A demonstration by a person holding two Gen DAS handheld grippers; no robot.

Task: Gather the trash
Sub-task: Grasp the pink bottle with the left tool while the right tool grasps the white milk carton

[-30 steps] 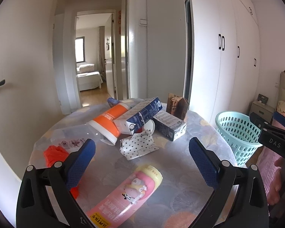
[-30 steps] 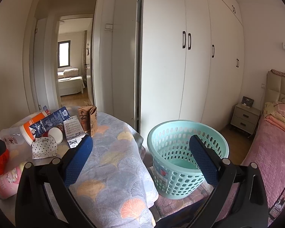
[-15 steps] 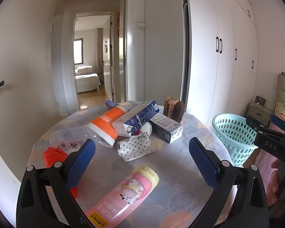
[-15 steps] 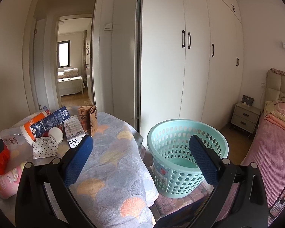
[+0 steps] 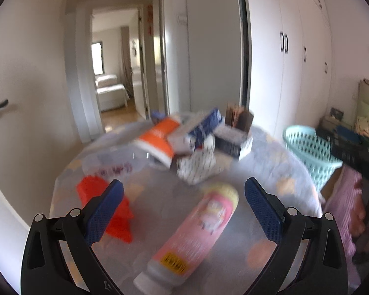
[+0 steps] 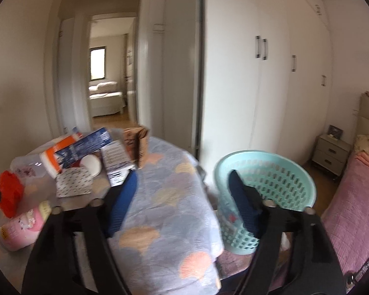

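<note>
Nothing is collected yet; the step in hand looks like the reach for a first piece. The round table (image 5: 270, 162) spreads ahead of both claws, and the teal basket (image 6: 278, 167) stands off its edge, directly beyond the right gripper (image 6: 182, 196). The pink bottle (image 5: 199, 226) lies on its side between and just past the left gripper (image 5: 182, 206) pads, so squaring to it and closing across its body seems best. The left jaws stand wide apart, empty. The right jaws have just been closing, with nothing between them, and touch nothing.
</note>
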